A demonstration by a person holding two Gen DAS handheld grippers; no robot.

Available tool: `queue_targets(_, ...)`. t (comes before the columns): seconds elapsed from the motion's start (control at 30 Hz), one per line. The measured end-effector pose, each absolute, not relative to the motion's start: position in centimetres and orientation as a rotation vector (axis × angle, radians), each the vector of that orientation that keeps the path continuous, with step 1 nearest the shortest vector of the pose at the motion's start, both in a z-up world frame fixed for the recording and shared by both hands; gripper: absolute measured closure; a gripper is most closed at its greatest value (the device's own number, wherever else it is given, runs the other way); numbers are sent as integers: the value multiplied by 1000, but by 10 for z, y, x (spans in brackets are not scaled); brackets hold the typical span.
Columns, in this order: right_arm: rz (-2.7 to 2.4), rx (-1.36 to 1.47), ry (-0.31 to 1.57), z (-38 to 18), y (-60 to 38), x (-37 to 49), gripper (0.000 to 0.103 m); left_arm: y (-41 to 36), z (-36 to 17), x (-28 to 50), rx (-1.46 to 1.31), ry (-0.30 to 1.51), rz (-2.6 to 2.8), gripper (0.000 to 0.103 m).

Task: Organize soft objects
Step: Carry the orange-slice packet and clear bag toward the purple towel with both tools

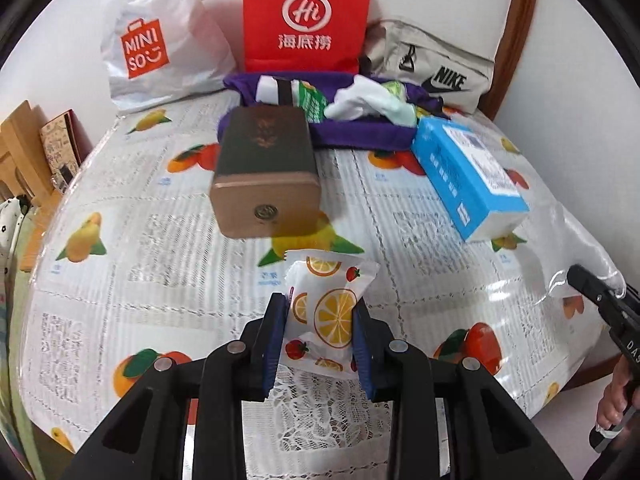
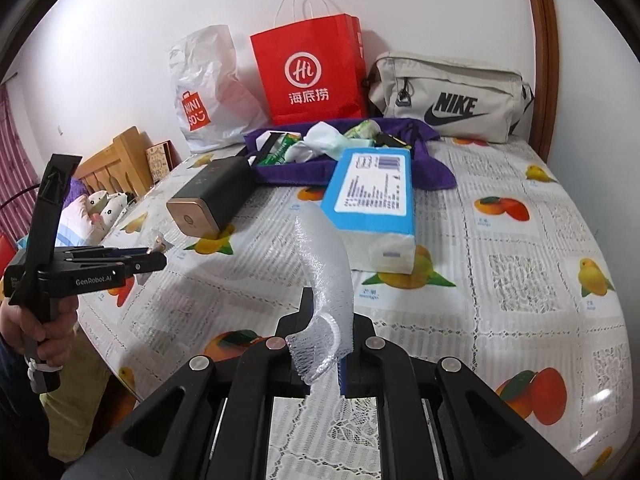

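My left gripper [image 1: 320, 320] is shut on a white tissue packet printed with orange slices and strawberries [image 1: 328, 304], held above the table's near edge. My right gripper [image 2: 326, 340] is shut on a clear foam net sleeve [image 2: 328, 272] that curls up and to the left. A purple cloth [image 1: 360, 134] at the back holds white crumpled material [image 1: 368, 104] and green packets [image 1: 314, 100]; it also shows in the right wrist view [image 2: 432, 168]. The left gripper also shows at the left of the right wrist view [image 2: 156, 258].
A dark box with a bronze end [image 1: 264, 168] and a blue tissue box [image 1: 468, 176] lie mid-table. A white Miniso bag [image 1: 160, 40], a red paper bag [image 1: 308, 16] and a grey Nike bag [image 1: 432, 68] stand against the wall. The table [image 1: 160, 240] has a fruit-print cover.
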State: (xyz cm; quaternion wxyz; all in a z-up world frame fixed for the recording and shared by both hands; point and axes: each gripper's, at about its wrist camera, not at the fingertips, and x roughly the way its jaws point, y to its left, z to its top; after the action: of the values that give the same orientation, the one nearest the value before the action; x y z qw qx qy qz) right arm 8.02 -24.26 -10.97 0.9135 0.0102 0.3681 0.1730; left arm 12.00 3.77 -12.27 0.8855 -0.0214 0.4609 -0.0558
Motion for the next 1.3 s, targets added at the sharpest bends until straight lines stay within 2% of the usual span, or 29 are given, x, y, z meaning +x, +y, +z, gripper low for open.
queue_targets(0.57,351,6,727,-68,-238,81,94,41,-66,123,-64,865,-116,73)
queue_targets(1.3,348,-13,670,-32,-232,123,94,57,-36,158,-105,822,-92,73)
